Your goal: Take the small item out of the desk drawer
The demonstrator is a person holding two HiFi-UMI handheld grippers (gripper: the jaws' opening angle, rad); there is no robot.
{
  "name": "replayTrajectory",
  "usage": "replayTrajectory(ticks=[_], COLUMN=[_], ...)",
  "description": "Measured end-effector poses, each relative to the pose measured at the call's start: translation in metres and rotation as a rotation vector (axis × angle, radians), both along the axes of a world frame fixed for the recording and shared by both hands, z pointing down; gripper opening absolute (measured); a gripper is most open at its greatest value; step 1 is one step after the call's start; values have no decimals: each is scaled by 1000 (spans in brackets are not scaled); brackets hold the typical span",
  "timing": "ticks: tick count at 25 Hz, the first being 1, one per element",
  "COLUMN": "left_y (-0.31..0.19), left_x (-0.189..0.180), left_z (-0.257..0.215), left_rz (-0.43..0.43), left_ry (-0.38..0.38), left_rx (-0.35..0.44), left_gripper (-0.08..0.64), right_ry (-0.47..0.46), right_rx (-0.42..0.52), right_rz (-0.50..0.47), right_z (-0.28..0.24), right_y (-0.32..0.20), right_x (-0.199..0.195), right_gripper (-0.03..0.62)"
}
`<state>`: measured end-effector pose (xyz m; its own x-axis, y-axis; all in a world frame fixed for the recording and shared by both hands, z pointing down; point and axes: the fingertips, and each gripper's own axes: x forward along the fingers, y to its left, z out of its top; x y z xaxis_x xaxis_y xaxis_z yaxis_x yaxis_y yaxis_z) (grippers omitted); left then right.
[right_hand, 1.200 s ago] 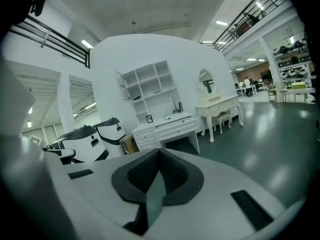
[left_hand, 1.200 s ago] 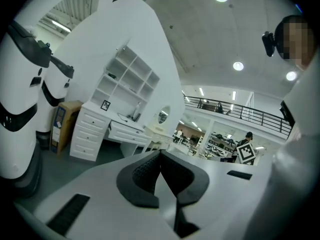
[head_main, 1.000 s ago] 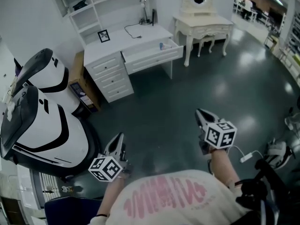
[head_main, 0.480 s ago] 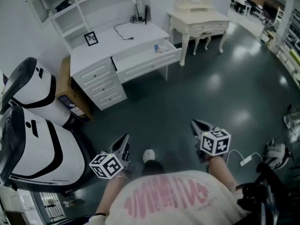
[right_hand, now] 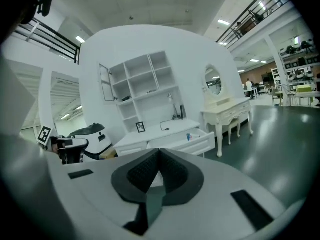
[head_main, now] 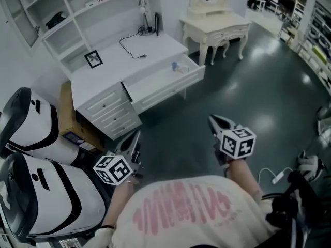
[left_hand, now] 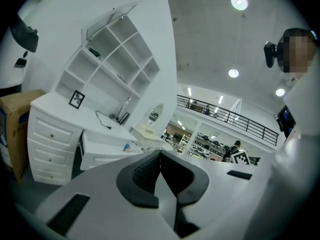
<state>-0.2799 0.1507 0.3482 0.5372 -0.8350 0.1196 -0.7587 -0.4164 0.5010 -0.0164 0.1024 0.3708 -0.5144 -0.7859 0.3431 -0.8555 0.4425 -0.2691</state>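
A white desk [head_main: 111, 66] stands ahead with its wide drawer [head_main: 163, 84] pulled out. A small bluish item [head_main: 177, 66] lies in the drawer's right end; it also shows in the left gripper view [left_hand: 127, 146] and the right gripper view [right_hand: 189, 137]. Both grippers hang low in front of the person, well short of the desk. My left gripper [head_main: 135, 137] is shut and empty, its jaws meeting [left_hand: 159, 154]. My right gripper [head_main: 212, 120] is shut too, nothing between its pads [right_hand: 159, 153].
Left of the desk sit a cardboard box [head_main: 66, 115] and two white-and-black machines [head_main: 36, 154]. A cream dressing table [head_main: 214, 27] with a mirror stands to the right. Shelves [head_main: 62, 9], a framed photo [head_main: 93, 59], a cable and a lamp are on the desk. Dark floor [head_main: 248, 97] lies between.
The desk has come nearer and shifted lower and left in the head view as the person walks toward it. Both grippers stay shut and held low.
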Motion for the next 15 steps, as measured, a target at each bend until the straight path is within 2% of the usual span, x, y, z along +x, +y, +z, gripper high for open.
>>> replayTrajectory(ticks=[4,10,15], left_y=[-43,-79,-101], left_x=[-23,-11,-7], left_z=[-5,13,34], left_rz=[3,68,71], left_ry=[9,11,29], left_rx=[24,-11,-68], left_gripper=[29,29,29], right_ry=[6,38,17], right_rx=[43,-44,-105], right_rz=[11,31,42], right_z=[-10,24,42], right_y=[-36,-53,-76], right_x=[-24,-25,-21], right_gripper=[15,15,16])
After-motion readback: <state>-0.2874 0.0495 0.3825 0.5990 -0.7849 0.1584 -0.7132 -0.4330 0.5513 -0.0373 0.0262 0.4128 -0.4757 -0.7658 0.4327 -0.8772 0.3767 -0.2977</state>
